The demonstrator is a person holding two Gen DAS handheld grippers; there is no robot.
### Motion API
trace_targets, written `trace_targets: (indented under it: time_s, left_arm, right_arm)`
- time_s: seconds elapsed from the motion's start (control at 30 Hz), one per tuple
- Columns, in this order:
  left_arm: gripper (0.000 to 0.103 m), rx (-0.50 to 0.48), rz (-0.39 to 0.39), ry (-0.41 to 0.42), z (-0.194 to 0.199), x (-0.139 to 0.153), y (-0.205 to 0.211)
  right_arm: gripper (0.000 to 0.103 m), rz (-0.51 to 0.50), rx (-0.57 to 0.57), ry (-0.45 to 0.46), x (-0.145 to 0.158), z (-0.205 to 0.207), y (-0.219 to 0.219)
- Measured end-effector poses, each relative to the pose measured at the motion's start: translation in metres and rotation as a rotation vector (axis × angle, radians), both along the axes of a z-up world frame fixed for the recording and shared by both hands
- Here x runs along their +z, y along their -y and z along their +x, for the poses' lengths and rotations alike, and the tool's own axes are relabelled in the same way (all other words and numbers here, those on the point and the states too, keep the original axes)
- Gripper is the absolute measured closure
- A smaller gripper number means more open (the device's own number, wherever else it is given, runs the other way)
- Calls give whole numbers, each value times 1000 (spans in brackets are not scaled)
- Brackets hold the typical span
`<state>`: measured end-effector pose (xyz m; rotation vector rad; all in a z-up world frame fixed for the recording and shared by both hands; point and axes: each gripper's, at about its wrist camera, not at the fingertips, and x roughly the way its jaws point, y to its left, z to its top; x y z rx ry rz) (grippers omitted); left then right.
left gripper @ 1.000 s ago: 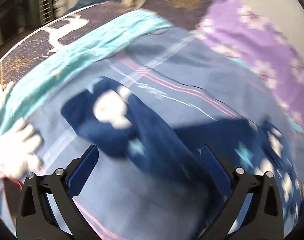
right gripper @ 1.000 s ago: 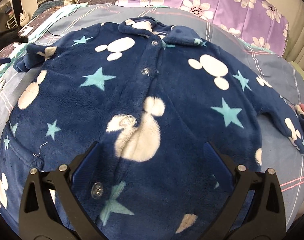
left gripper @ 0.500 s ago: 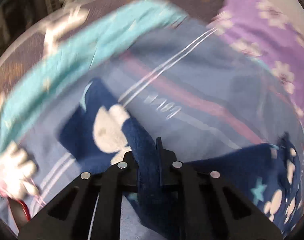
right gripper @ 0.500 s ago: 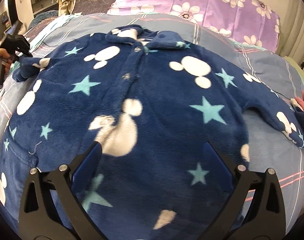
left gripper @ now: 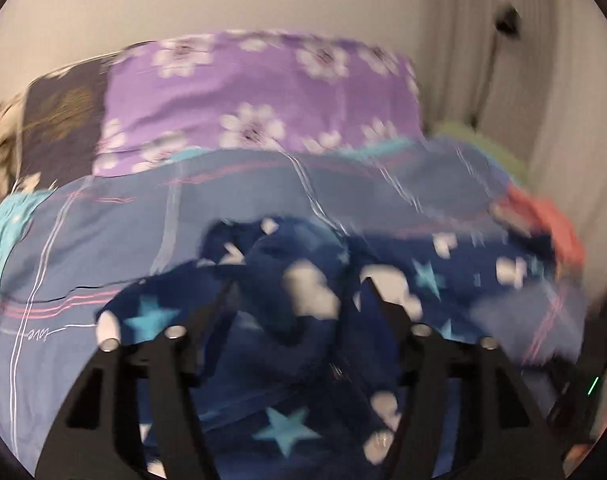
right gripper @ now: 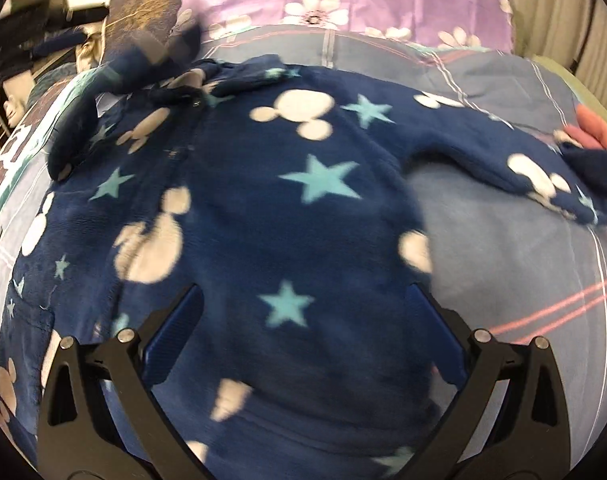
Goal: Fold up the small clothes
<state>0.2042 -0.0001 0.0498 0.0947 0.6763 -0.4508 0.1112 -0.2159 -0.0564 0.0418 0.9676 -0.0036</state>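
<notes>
A navy fleece jacket (right gripper: 271,200) with stars and white mouse heads lies spread on the bed. Its left sleeve (right gripper: 115,72) is lifted and folded in over the chest; in the left wrist view the sleeve (left gripper: 295,292) lies between the fingers of my left gripper (left gripper: 297,292), which stand apart. The view is blurred. My right gripper (right gripper: 303,312) is open and empty above the jacket's lower right part. The right sleeve (right gripper: 535,172) lies stretched out to the right.
The bed has a blue-grey striped sheet (right gripper: 503,248) and a purple flowered pillow (left gripper: 263,92) at the head. A bare hand (right gripper: 595,132) rests at the right sleeve's cuff. A wall and a curtain (left gripper: 503,80) stand behind the bed.
My left gripper shut on the left sleeve, carried it in over the jacket's chest, and its fingers now stand apart. My right gripper drifted right over the jacket.
</notes>
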Motion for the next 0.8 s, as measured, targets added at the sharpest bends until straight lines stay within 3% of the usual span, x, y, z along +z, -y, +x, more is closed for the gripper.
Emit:
trace_targets:
  time_s: [0.17,0.33,0.47,0.53,0.63,0.7,0.8]
  left_arm:
    - [24,13,195,5,-26,-45,-14]
    - [16,128,348,-21,-39,-82,-58]
    - [16,220,452,-34,-28,-100,-83]
    - [16,265,459,-47,-19,-106,-96]
    - [15,313,408,-89,-5,-111,-110]
    - [8,346,373,-112,1,-117,-117]
    - [5,373,343,-109,2,-120,-124]
  right_arm:
    - [2,75,-25,40,9,-2,20]
    - [24,84,30,133,31,22,15]
    - [47,105,100,94,34,74,-3]
    - [53,115,120,57,33,103,-12]
    - [54,131,76,22,28,148,-15]
    - [54,180,39,0,21,173,-11]
    - [45,286,-13,-62,1,208,-5]
